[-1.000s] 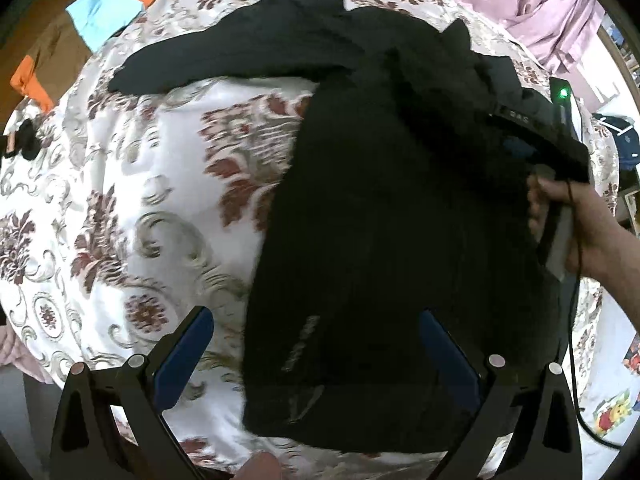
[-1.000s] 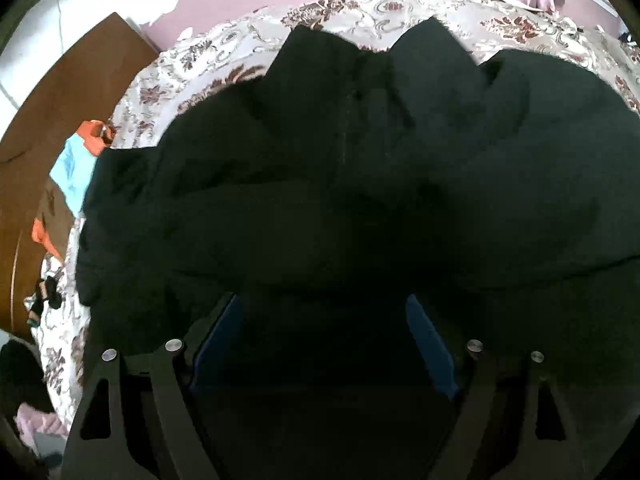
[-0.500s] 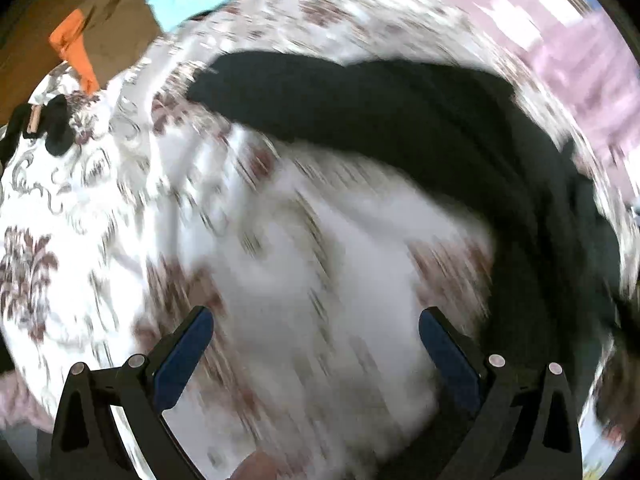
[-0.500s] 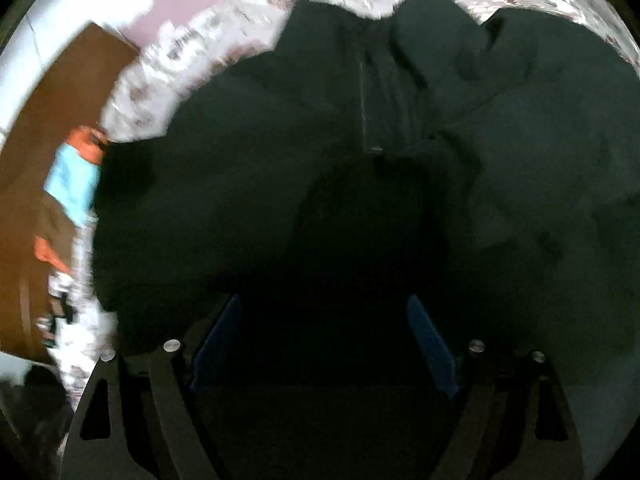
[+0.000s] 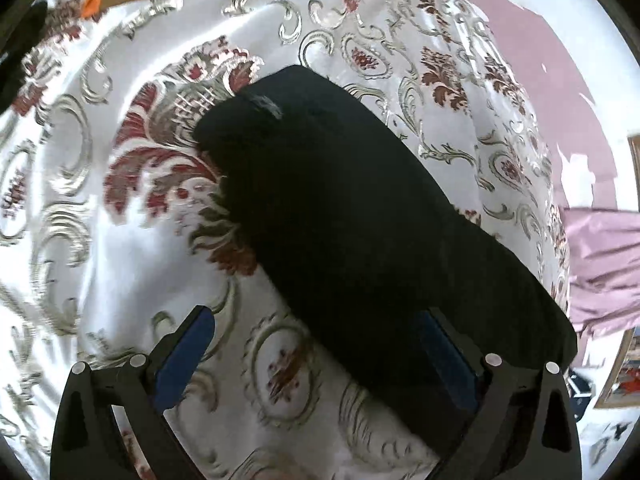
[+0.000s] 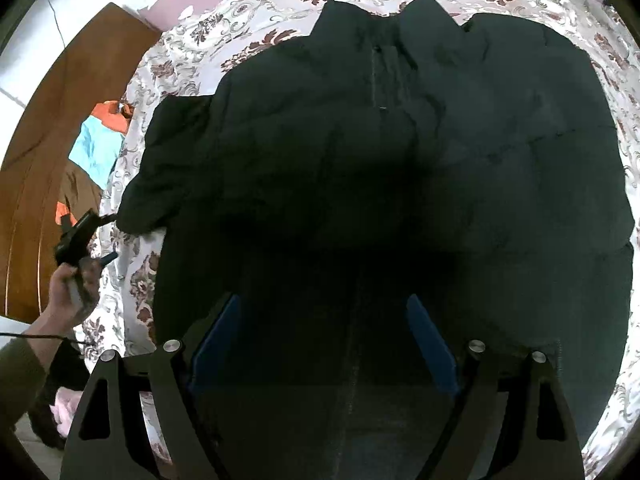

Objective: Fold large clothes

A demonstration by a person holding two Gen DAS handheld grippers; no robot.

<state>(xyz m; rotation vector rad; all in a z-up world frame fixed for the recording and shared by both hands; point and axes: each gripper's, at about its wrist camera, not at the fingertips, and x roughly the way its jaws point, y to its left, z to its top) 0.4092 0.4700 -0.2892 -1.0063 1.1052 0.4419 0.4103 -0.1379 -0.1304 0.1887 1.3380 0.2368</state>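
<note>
Floral white bedspread (image 5: 100,240); pink wall (image 5: 532,40), paint peeling; brown wooden headboard (image 6: 52,120); daylight.

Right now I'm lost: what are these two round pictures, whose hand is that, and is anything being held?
There is no robot arm. A person holds a two-finger gripper in each hand, each with a fisheye camera looking along its fingers. The left view looks past the left gripper, jaws open, at a black sleeve on the patterned bedspread. The right view looks past the right gripper, also open, over the whole black jacket. The hand at its left edge carries the left gripper. Nothing is held.
</note>
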